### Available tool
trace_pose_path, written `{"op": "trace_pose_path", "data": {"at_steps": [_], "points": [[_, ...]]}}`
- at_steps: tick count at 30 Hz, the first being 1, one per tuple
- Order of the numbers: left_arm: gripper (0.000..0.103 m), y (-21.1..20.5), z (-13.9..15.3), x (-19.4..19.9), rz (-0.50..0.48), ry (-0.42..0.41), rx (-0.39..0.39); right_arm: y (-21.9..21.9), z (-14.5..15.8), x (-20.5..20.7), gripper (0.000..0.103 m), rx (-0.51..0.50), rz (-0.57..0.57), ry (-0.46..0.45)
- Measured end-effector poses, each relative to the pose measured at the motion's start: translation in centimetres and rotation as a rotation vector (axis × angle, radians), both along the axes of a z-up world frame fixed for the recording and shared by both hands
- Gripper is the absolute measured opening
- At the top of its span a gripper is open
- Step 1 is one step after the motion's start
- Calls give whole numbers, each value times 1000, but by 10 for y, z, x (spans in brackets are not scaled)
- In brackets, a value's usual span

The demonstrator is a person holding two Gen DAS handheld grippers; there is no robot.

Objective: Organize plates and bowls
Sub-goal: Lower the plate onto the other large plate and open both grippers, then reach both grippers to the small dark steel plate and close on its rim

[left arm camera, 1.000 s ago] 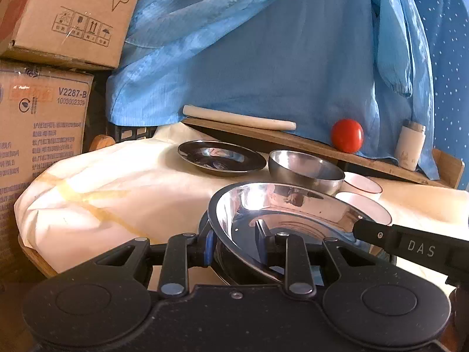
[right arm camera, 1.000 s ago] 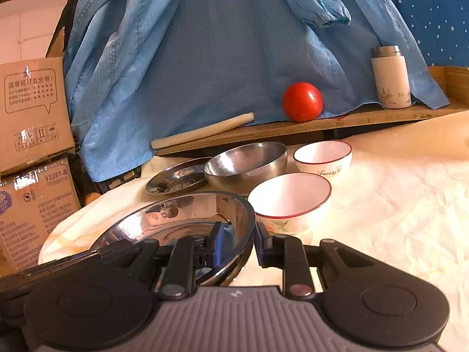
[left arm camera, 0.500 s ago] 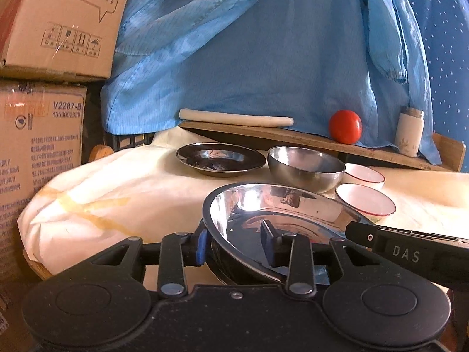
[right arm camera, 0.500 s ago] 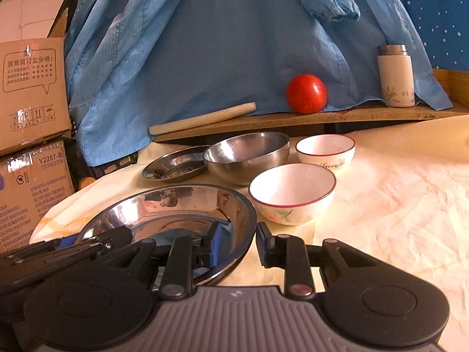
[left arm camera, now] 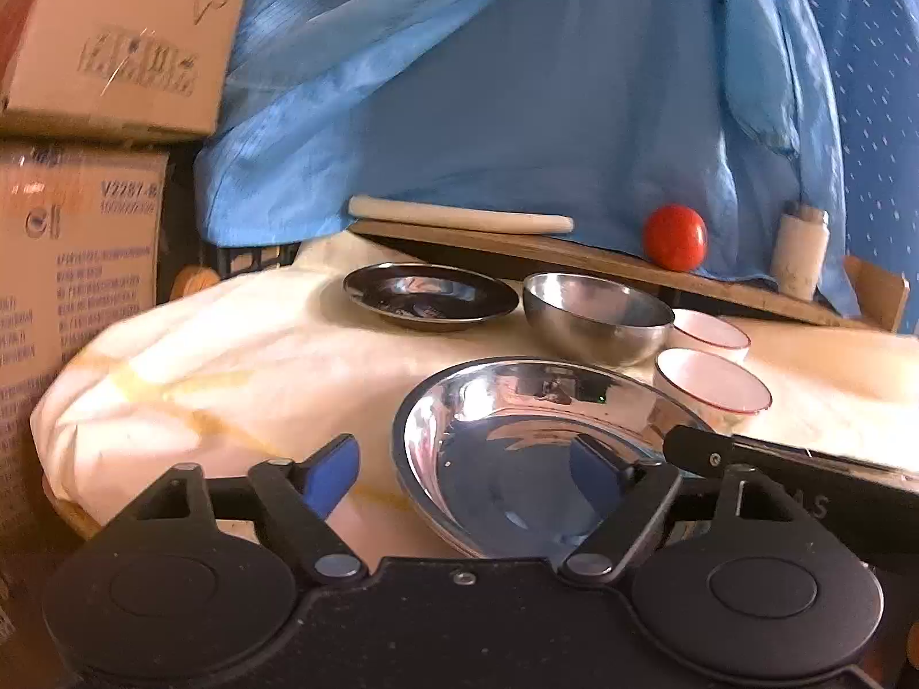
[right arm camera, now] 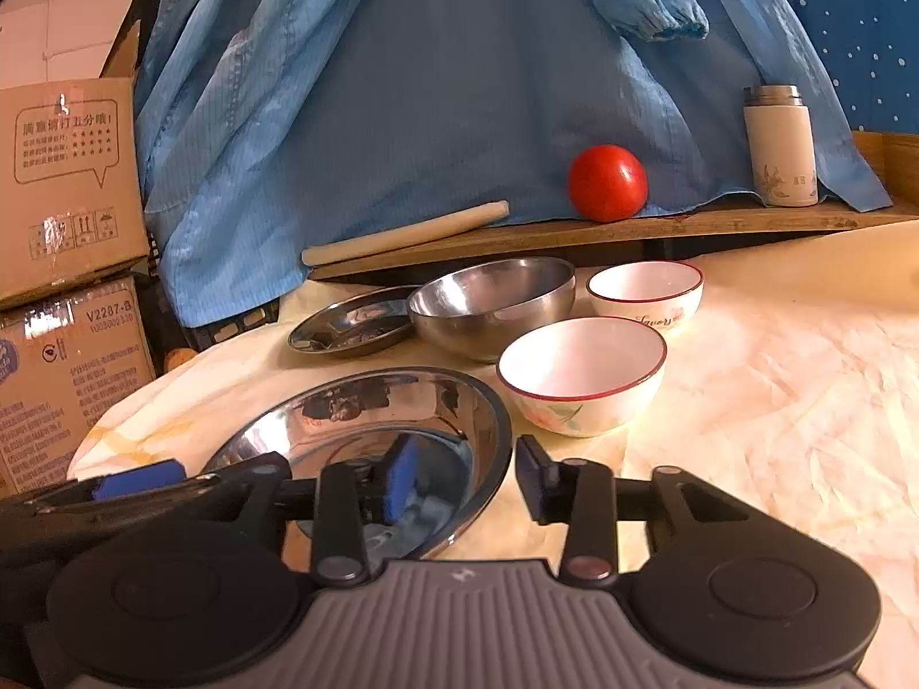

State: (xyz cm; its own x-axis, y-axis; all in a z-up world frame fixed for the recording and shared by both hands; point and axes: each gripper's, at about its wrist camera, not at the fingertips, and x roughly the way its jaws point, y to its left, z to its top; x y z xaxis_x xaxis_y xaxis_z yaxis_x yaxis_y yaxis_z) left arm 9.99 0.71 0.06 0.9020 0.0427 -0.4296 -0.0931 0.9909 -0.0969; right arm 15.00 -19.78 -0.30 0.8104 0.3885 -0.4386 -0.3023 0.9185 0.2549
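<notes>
From the left wrist, the left gripper (left arm camera: 459, 476) is opening its jaws around the near rim of the big steel plate (left arm camera: 517, 436); one blue pad is standing clear to the left of the rim and the other is hanging inside the dish, neither pressing on the metal, so the plate is sitting on the cloth-covered table (left arm camera: 230, 356) on its own. At about two o'clock from the plate the two white bowls (left arm camera: 712, 384) are waiting side by side, at twelve o'clock the steel bowl (left arm camera: 597, 316) is standing, and at eleven o'clock the small steel plate (left arm camera: 431, 295) is lying flat. On the shelf (left arm camera: 517, 244) behind, a tomato (left arm camera: 675, 237), a rolling pin (left arm camera: 459, 214) and a flask (left arm camera: 798, 252) are resting against a blue cloth, with cardboard boxes (left arm camera: 86, 229) at nine o'clock. From the right wrist, the right gripper (right arm camera: 465, 473) is also spreading its jaws across the plate's right rim (right arm camera: 488, 402), one pad inside and one outside, with a gap showing on both sides. The nearer white bowl (right arm camera: 580, 373) is sitting at one o'clock, just beside the plate. Judging by this, one plate is being set down and let go; nothing is stacked yet, so pairing the two plates and nesting the bowls appears to be left.
</notes>
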Motion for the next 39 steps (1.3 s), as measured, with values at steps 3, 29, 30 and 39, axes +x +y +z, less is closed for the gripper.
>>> {"op": "trace_pose_path", "data": {"at_steps": [3,29,30,39], "points": [[91,7,1,0,15,3,-48,-2,0,-1,54,5,-6,-5],[102,93,27,61,126,54,-297,-5,39,39,103,9,61,-122],[102,94,28,65,126,60,-303,-1,44,47,103,8,90,-108],[102,108,29,116,161,141,-404,21,87,151,103,91,270,79]]}}
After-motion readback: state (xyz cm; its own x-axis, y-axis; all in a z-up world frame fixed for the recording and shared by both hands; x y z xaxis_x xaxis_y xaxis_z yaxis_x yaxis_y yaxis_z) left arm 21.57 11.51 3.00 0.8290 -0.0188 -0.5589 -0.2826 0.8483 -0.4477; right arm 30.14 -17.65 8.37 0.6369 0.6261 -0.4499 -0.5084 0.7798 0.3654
